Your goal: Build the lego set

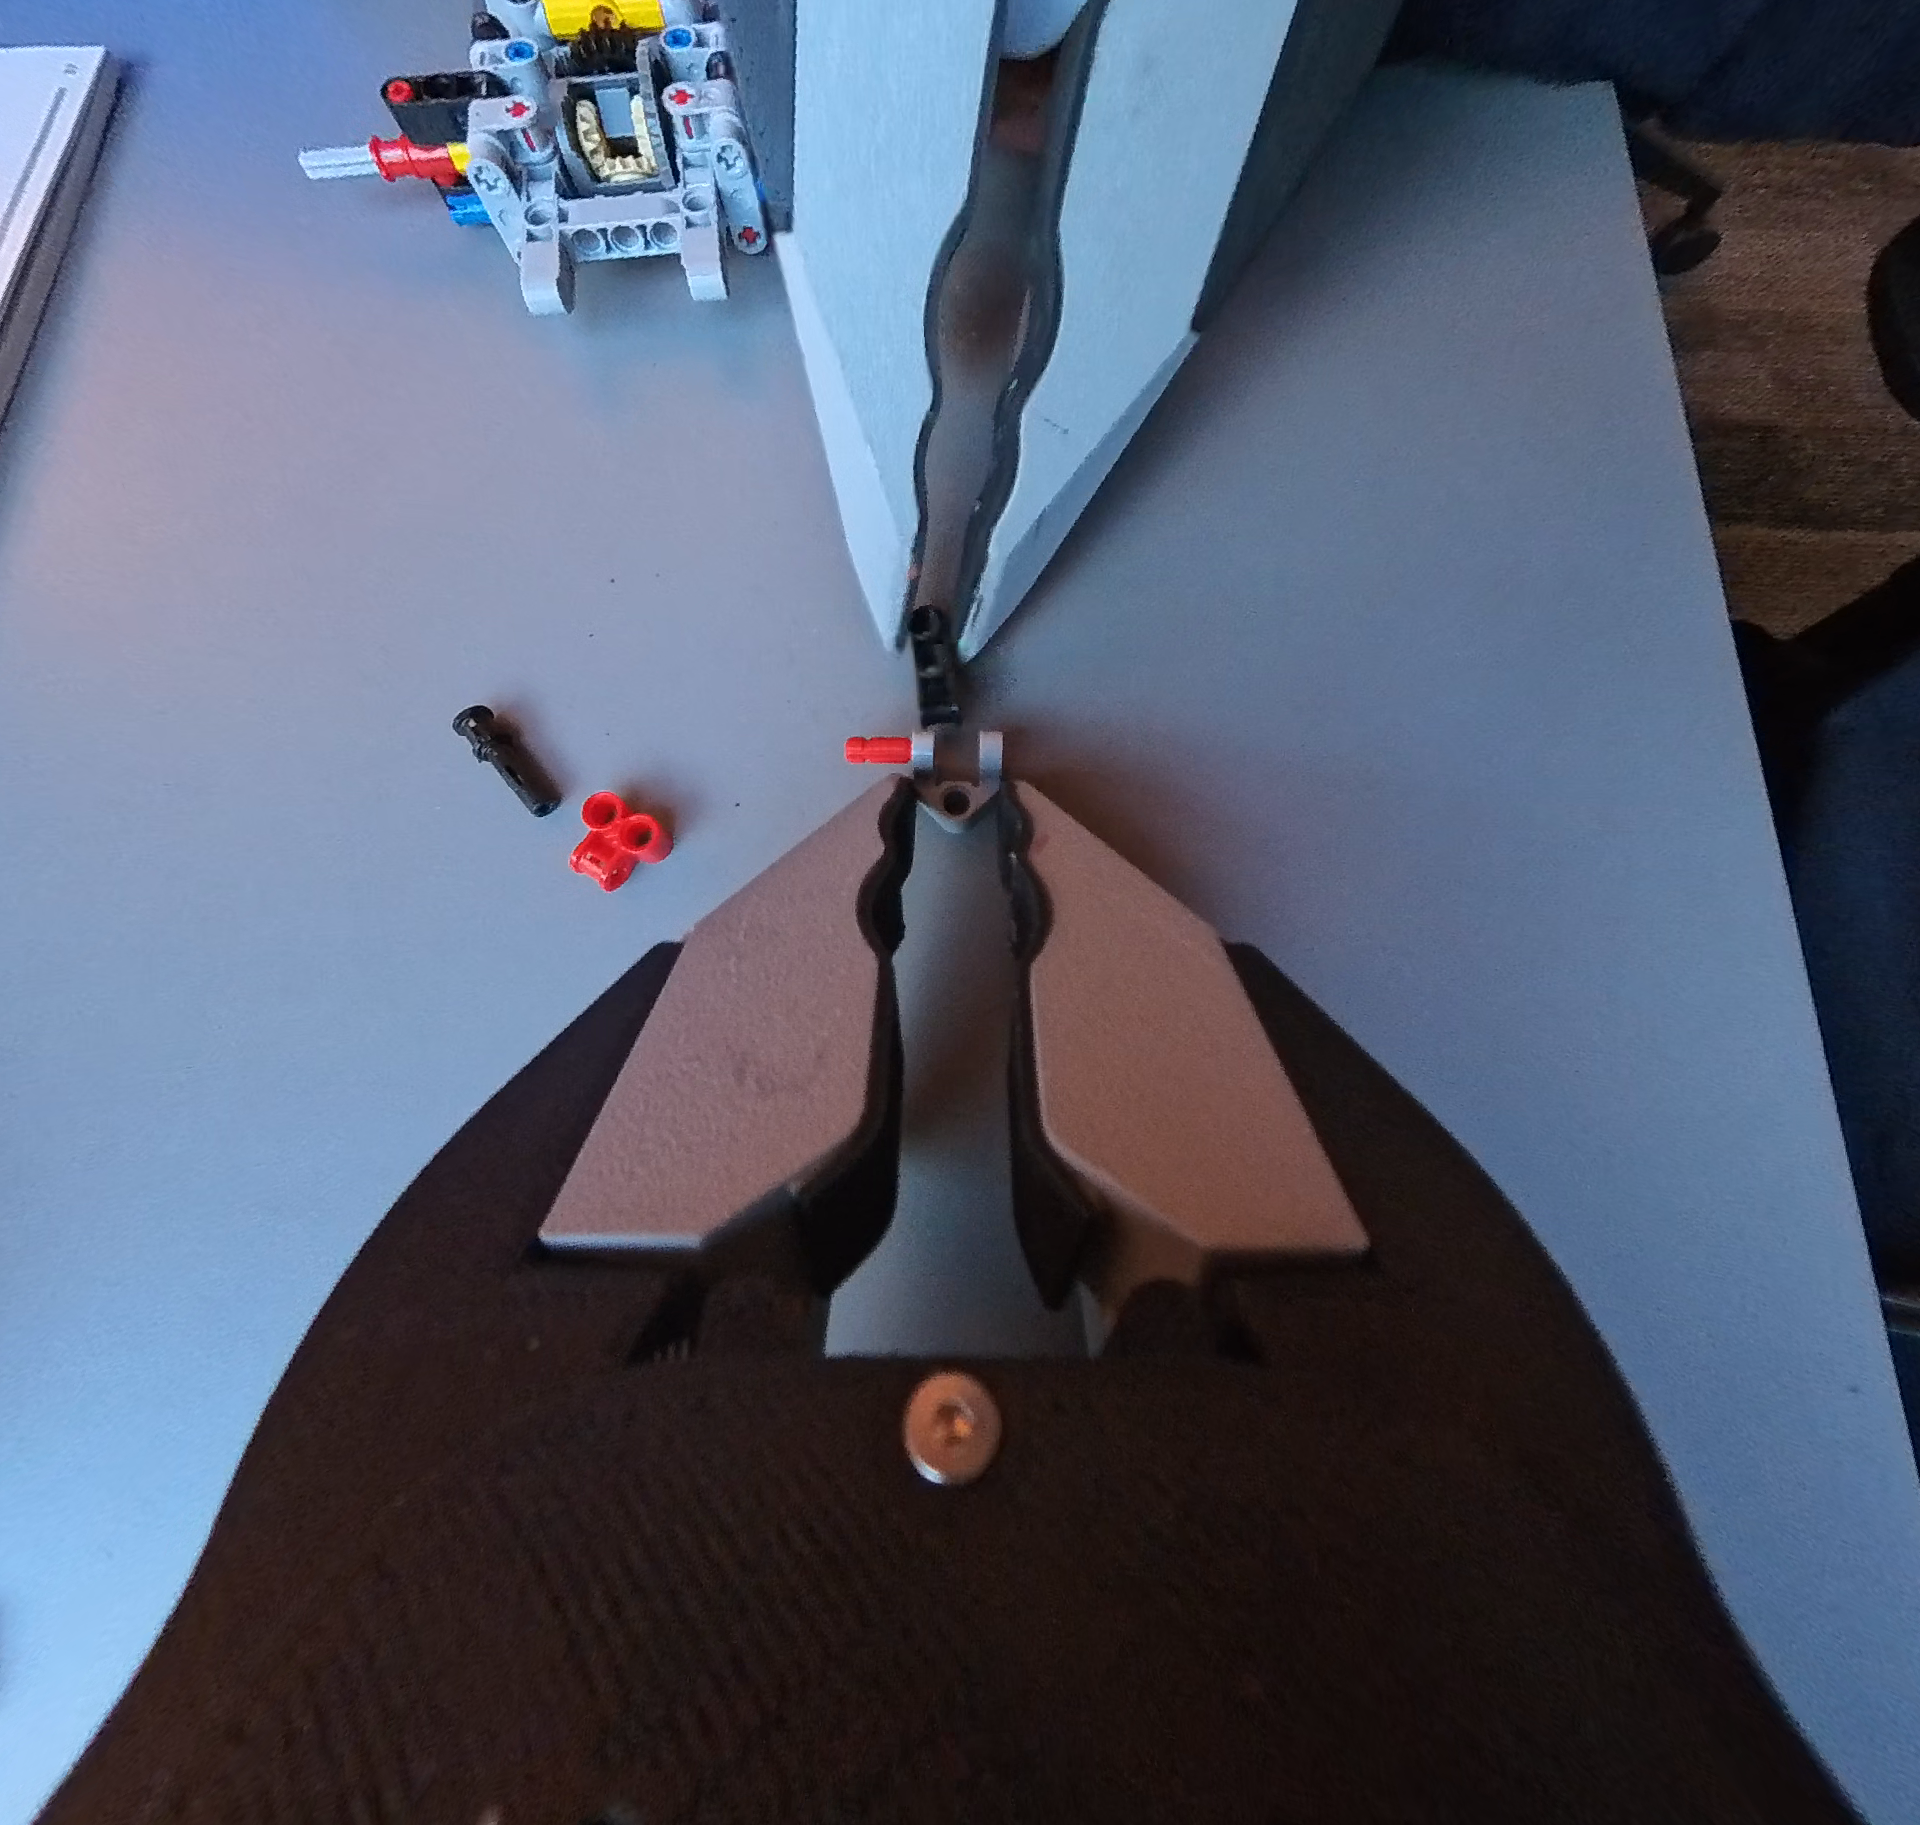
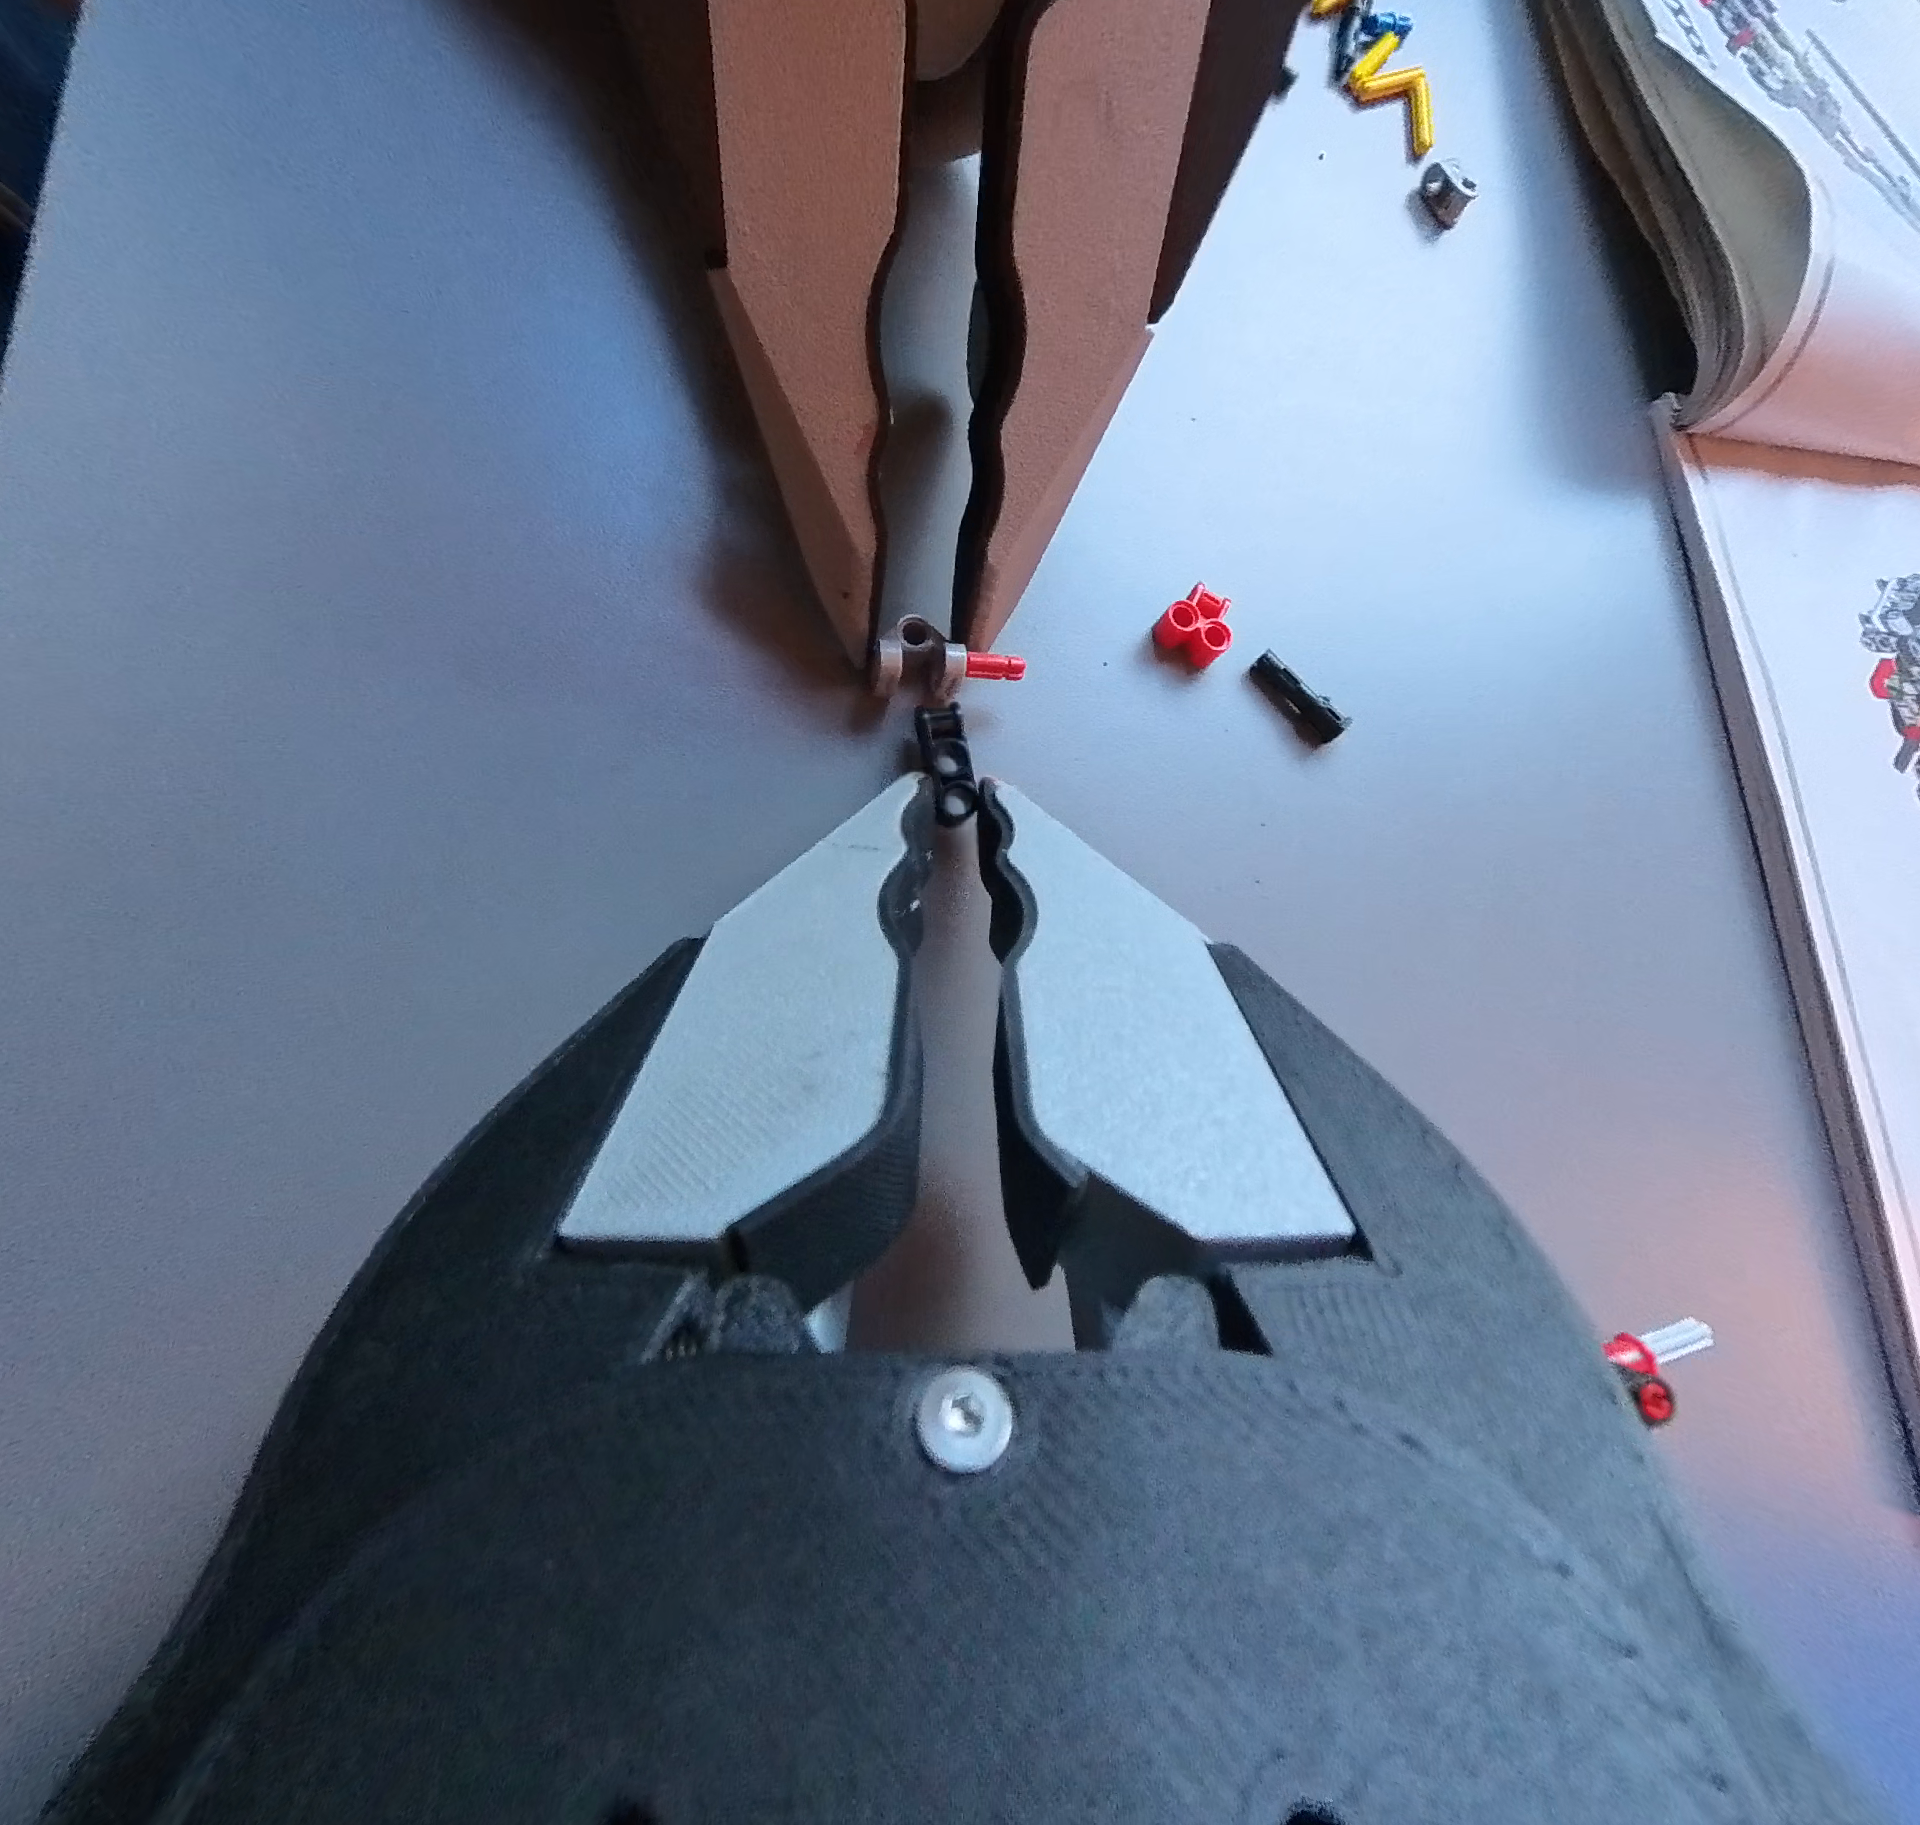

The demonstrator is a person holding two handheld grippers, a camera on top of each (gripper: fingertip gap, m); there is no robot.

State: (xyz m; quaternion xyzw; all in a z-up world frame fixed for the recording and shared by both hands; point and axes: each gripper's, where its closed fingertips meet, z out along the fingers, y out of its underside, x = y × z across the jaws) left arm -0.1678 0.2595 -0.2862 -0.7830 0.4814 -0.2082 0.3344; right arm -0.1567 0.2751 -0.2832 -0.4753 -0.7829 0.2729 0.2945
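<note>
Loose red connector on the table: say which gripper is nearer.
Left. The left gripper sits just beside the red connector, clamping a grey piece; the right gripper stands farther behind.

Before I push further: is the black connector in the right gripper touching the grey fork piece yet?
Apart. The right wrist view shows a strip of table between the black connector tip and the grey fork piece; the left wrist view is less clear.

My two grippers sit nose to nose; red connector [image 1: 620,838], black pin [image 1: 506,762] clutter tabletop [image 1: 312,528] on my left, right bare.
</note>
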